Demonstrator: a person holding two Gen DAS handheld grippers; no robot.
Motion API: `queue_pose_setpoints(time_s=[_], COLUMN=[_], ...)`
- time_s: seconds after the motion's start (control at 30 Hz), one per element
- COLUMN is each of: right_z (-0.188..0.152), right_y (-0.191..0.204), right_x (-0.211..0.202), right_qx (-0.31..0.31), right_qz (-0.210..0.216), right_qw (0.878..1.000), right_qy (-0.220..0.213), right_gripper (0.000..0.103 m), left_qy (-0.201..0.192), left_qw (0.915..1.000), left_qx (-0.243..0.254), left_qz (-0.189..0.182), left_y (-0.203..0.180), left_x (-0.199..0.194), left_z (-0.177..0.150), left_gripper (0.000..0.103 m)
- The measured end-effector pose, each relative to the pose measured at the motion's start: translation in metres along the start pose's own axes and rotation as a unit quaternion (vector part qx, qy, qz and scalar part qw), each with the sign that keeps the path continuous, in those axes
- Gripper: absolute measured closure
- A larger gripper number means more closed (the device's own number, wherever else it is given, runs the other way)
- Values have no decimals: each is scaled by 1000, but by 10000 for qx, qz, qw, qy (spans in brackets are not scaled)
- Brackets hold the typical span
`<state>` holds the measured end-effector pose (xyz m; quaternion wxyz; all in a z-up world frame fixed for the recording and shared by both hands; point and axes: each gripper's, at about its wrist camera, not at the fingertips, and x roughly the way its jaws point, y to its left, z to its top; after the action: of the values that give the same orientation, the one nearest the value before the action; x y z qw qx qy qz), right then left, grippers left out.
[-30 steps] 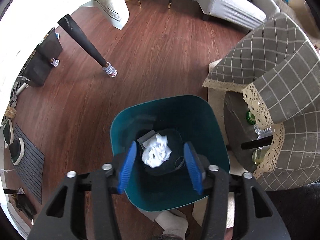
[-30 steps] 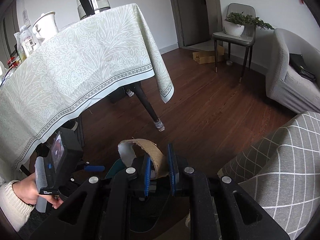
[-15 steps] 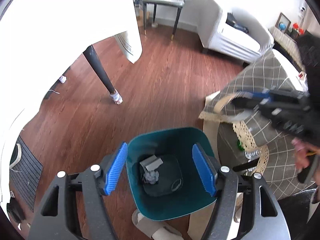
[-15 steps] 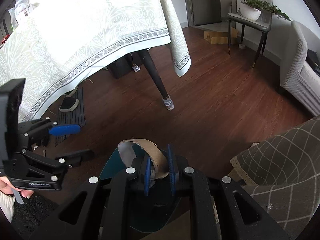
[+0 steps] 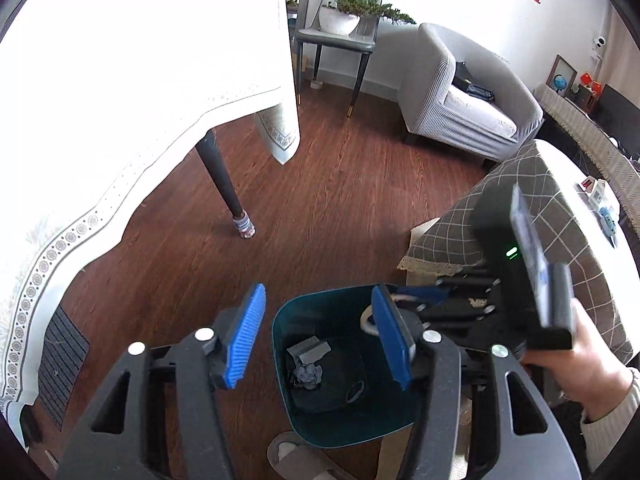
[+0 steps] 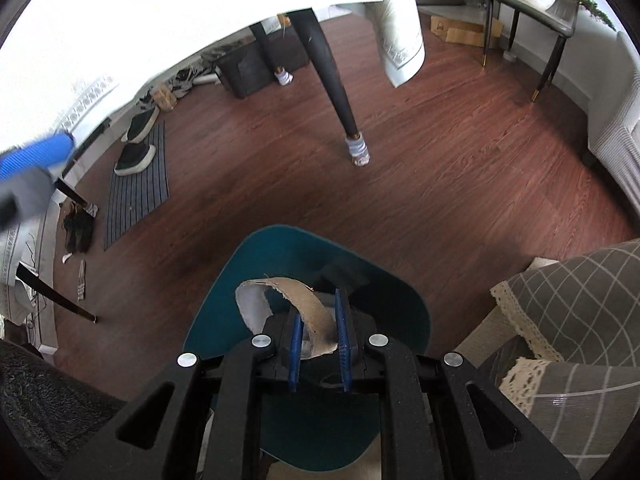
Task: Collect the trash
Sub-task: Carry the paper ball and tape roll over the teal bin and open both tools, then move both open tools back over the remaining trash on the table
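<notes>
The right gripper pinched a torn cardboard strip at lower centre, over the teal bin. Only the left view showed the bin's crumpled paper, between the left gripper's empty jaws, which had just been closing yet stood spread.

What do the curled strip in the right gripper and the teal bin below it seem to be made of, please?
The curled strip looks like torn cardboard: matte brown on one face, pale on the other, with a ragged, fibrous edge. The right gripper is shut on it. The teal bin looks like moulded plastic, with smooth, thin walls, rounded corners and a faint sheen, though coated metal cannot be ruled out.
</notes>
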<state>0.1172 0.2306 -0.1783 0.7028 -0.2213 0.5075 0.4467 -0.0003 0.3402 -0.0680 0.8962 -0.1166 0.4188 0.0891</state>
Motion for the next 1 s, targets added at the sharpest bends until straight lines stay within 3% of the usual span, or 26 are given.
queue_pose_setpoints(time_s=[0.2, 0.5, 0.53, 0.6, 1.0], right_z=[-15, -41, -44, -49, -64], right_y=[5, 7, 6, 5, 3], right_x=[28, 50, 51, 51, 7], right_qx=[-2, -103, -113, -124, -306], right_qz=[-23, -105, -96, -90, 100], right_qw=[9990, 9955, 9952, 9945, 9974], right_qy=[449, 936, 966, 1031, 651], right_gripper=[87, 87, 85, 56, 54], left_qy=[-162, -511, -534, -569, -1026], left_qw=[9997, 9979, 9977, 9974, 9934], left_qx=[16, -39, -50, -50, -106], left_qz=[-167, -400, -421, -448, -500], left_y=[-5, -21, -24, -30, -55], left_x=[-8, -21, -22, -22, -36], left_z=[6, 20, 22, 25, 47], left_gripper=[62, 62, 62, 62, 62])
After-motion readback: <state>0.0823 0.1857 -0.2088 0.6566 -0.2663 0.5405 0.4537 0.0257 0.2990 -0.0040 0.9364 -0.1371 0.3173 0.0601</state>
